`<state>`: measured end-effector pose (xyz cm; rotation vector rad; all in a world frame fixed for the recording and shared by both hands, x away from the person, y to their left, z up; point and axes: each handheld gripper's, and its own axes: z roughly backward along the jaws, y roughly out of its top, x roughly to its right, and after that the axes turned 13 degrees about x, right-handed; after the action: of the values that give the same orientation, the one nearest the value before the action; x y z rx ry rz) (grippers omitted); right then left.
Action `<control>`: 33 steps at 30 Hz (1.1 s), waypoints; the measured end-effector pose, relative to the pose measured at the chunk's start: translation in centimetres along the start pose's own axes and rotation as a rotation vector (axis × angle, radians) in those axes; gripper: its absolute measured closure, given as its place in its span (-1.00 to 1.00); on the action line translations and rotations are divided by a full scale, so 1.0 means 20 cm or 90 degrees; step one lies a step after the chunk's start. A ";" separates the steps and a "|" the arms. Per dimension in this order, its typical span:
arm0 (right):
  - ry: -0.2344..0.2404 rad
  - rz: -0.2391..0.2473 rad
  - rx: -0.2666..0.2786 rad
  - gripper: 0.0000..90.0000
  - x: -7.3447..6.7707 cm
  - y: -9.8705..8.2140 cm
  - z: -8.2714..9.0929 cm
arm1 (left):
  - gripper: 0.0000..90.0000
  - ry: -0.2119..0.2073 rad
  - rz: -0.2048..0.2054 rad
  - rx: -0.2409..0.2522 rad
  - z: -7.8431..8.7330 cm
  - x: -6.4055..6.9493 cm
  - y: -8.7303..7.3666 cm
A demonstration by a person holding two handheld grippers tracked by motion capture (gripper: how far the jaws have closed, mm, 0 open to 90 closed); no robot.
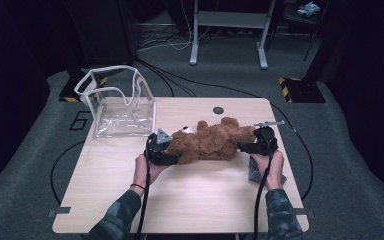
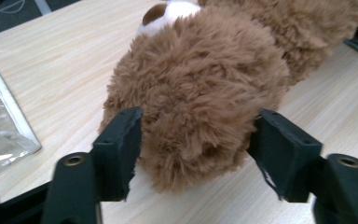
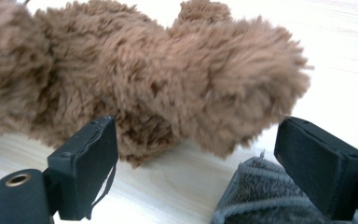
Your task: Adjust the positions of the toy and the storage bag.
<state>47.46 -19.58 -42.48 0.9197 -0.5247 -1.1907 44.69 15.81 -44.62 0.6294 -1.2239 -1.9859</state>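
**A:** What lies on the surface [image 1: 105, 200], and where?

**B:** A brown plush bear [image 1: 207, 141] lies on its side at the centre of the high view, head toward the left of the frame, legs toward the right. A clear plastic bag [image 1: 120, 102] stands open at the upper left, well apart from the bear. A grey cloth [image 1: 256, 172] lies at the lower right, under the person's right hand.

**A:** How are the grippers set?

**B:** One sits at each end of the bear, probably so it can be lifted level. The left gripper [image 2: 193, 144] has its jaws either side of the head; the fur brushes both pads [image 2: 121, 140], but I cannot tell whether they squeeze yet. The right gripper [image 3: 196, 154] is spread wide at a leg; one pad [image 3: 91, 163] nears the fur, the other stands clear, so it holds nothing.

**A:** Why the open bag?

**B:** Likely it waits to receive the bear.
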 end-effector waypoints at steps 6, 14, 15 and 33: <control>-0.002 -0.009 0.002 -0.50 0.02 0.03 -0.03 | 0.09 -0.005 -0.007 -0.010 -0.02 -0.01 -0.01; -0.019 -0.023 -0.004 0.20 0.04 0.03 -0.06 | 0.54 0.000 -0.037 -0.013 -0.05 0.01 0.00; -0.021 -0.022 -0.004 0.27 0.04 0.03 -0.07 | 0.57 -0.001 -0.039 -0.015 -0.05 0.01 0.00; -0.014 -0.013 0.051 0.70 -0.02 -0.02 0.02 | 0.80 0.067 -0.089 0.006 -0.12 -0.03 0.10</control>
<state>46.78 -19.34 -42.63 0.9835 -0.5860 -1.2066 47.40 14.26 -43.84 0.8330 -1.1537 -2.0350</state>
